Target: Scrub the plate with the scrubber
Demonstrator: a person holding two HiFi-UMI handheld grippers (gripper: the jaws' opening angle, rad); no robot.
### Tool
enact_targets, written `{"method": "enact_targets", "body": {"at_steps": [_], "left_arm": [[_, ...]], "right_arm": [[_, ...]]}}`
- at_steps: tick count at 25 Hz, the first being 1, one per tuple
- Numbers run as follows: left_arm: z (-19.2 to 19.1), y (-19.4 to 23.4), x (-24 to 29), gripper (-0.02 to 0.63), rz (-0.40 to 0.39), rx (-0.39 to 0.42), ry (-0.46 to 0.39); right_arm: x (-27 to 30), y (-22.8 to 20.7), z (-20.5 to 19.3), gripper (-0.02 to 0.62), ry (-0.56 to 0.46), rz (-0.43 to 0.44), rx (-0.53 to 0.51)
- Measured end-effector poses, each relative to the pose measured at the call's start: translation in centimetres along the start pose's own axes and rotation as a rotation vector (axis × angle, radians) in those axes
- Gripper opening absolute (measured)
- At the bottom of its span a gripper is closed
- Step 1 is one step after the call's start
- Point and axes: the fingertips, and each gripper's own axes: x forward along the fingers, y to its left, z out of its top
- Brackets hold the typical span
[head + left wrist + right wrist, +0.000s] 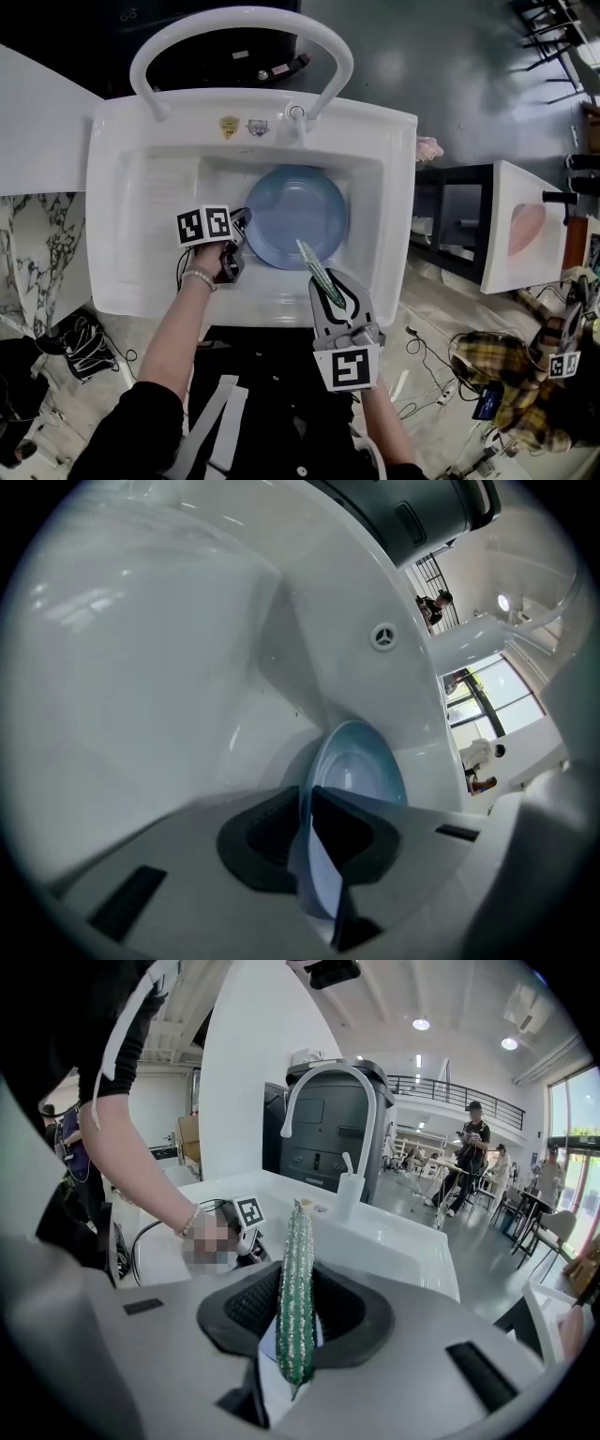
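Nearest the head camera, the right tongs (336,291) are clamped on the green scrubber (314,264). Both pads press its flat sides, and its narrow edge stands up between them. The free end of the scrubber reaches over the near rim of the blue plate (298,214); whether it touches the glaze I cannot tell.

That plate sits in the basin of the white sink (122,187), right of centre, below the arched faucet (239,23). The left tongs (236,246) have it by its left rim. Their jaws are narrowed to a small gap with the thin edge of the plate pinched between the 2 pads.

Judging from here, the weak spot is that rim grip. Only a sliver of smooth plate lies between the pads, so a firm scrubbing push from the right side could lever the plate, twist it out and drop it against the sink wall.

A second risk is the scrubber itself. It is thin and looks pliable, and is held well back from its tip, so it may fold or slide in the pads once it drags across the plate. The 2 tongs also work close together, and a wide stroke could knock one against the other.
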Motion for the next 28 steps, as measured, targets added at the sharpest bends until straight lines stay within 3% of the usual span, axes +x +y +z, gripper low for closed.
{"method": "enact_targets", "body": {"at_steps": [5, 12, 16, 21, 28], "left_arm": [[0.1, 0.1, 0.0, 0.049, 0.067, 0.065, -0.001], [1.0, -1.2, -1.5, 0.112, 0.039, 0.12, -0.041], [1.9, -2.5, -3.5, 0.11, 0.052, 0.222, -0.09], [3.6, -4.7, -6.5, 0.003, 0.053, 0.288, -0.179], [6.1, -10.5, -12.5, 0.0, -0.069, 0.332, -0.347]], "right_arm": [[0.1, -0.1, -0.2, 0.095, 0.007, 0.016, 0.005], [0.3, -0.1, 0.1, 0.095, -0.008, 0.038, 0.01], [0.3, -0.7, 0.9, 0.095, -0.03, 0.031, 0.02], [0.5, -1.8, 2.6, 0.095, -0.077, 0.008, 0.017], [-0.6, -3.4, 6.7, 0.095, -0.198, -0.047, 0.023]]}}
